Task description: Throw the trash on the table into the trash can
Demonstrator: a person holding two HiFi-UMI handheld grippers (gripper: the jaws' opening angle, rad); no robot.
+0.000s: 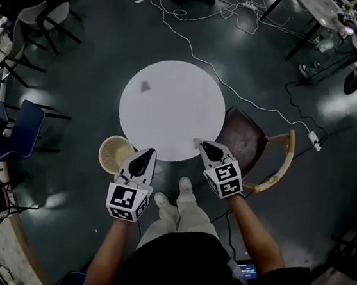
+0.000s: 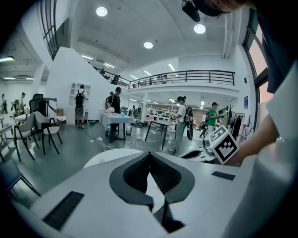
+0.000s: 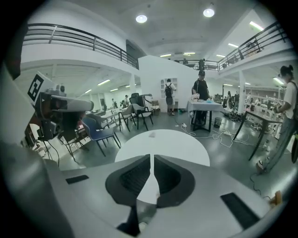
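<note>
Holding both claws at the near edge of the round table (image 1: 181, 123), nothing gripped. My left gripper (image 1: 143, 155): jaws pressed together, empty. My right gripper (image 1: 205, 147): same, jaws together, empty. The trash (image 1: 145, 86) is a small grey scrap on the far left part of the tabletop, well apart from both. The trash can (image 1: 108, 144) stands on the floor just beside the table, near my left gripper. Step in hand, I judge: the reach. Open the jaws before arriving, come in low, straddle the scrap, pinch gently; it looks light and may slide.

No readable text, no labels, numbers or signs
</note>
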